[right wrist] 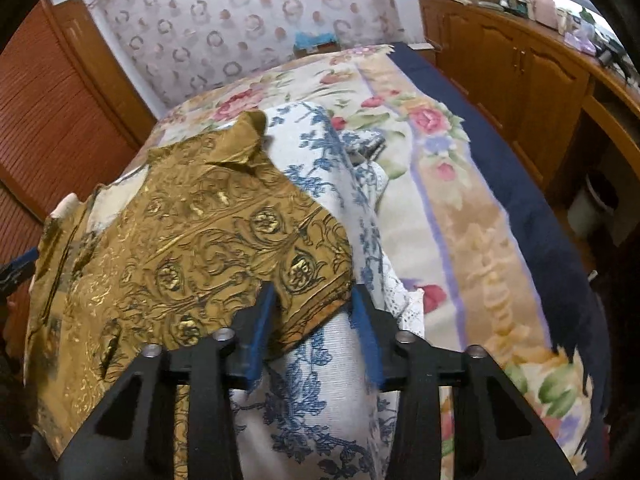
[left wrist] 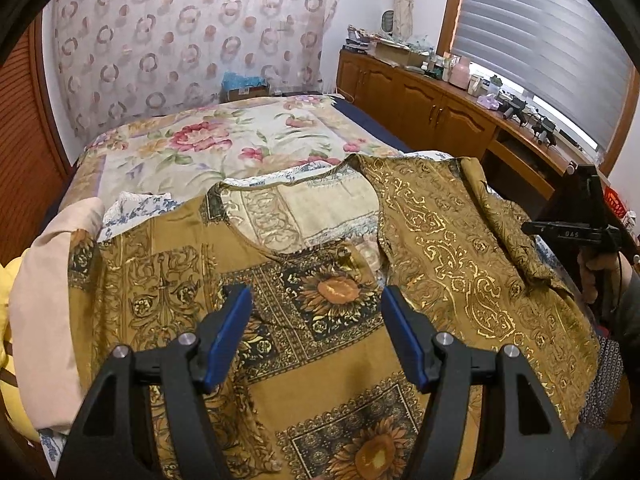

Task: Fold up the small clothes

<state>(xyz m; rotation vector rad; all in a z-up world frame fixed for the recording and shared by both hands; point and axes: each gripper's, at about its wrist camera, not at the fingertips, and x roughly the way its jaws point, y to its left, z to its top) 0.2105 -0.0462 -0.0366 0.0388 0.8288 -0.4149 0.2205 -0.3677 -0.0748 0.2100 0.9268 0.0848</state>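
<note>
A mustard-gold top (left wrist: 328, 292) printed with sunflowers and scrollwork lies spread face up on a white cloth with blue flowers (right wrist: 320, 392) on the bed. My left gripper (left wrist: 316, 300) hovers open over the top's chest, just below the neckline, with nothing between its pads. My right gripper (right wrist: 312, 304) is at the top's right sleeve (right wrist: 224, 248). The sleeve's hem corner lies flat between the blue pads, which stand apart and do not pinch it. The right gripper also shows at the far right of the left wrist view (left wrist: 572, 232).
A floral bedspread (left wrist: 224, 148) covers the bed beyond the top, with a navy edge (right wrist: 552, 248) on its right side. A beige cloth (left wrist: 48, 304) and something yellow (left wrist: 6, 320) lie at the left. Wooden cabinets (left wrist: 432, 104) with clutter line the right wall.
</note>
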